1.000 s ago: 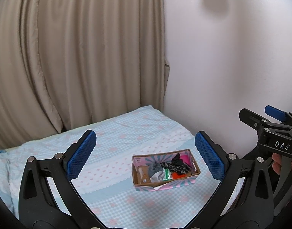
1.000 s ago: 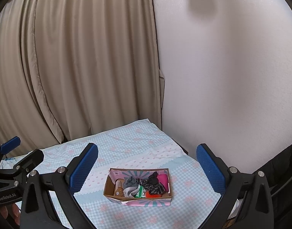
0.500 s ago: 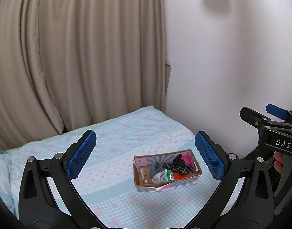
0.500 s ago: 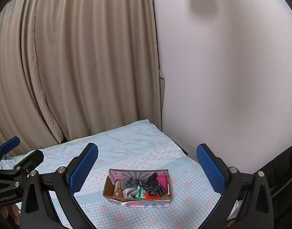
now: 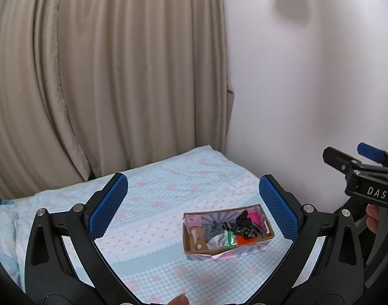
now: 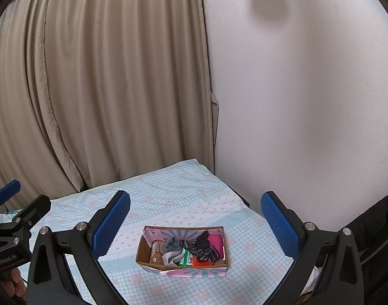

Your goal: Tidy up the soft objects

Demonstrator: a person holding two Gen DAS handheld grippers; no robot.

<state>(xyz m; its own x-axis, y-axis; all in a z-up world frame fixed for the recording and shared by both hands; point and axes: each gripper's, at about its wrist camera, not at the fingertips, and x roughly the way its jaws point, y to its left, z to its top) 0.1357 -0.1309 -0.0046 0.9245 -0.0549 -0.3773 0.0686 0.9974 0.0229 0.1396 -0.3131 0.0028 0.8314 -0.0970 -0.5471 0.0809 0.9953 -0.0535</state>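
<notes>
Soft objs: jumbled heap (image 6: 191, 250) inside small cardboard box (image 6: 181, 269), which sat on bed cover (image 6: 173, 198), toward its right side near wall (image 6: 308, 114).
Box axis: long side ran left-right across both views; open top faced up.
Direction fm tongs: box lay ahead of and below both, well apart, nothing touching.
Nearer hand: judged right gripper (image 6: 195, 222); box sat almost centred between its fingers. In left view it sat off toward the right finger of left gripper (image 5: 194, 204).
Tong state: both spread wide, holding nothing.
Heap makeup: grey knit piece (image 6: 172, 245), black patterned fabric (image 6: 205, 250), pink item (image 6: 215, 241), orange bit (image 6: 201, 261), green-white packet (image 6: 185, 255), tan item (image 6: 156, 251); limp, overlapping, prob. easy to snag two at once.
Box: brown inside, pink/teal sunburst print outside, thin walls, light; could slide on cloth.
Cover: pale blue gingham w/ pink hearts, soft, slightly rumpled.
Backdrop: beige pleated curtain (image 6: 105, 89).
</notes>
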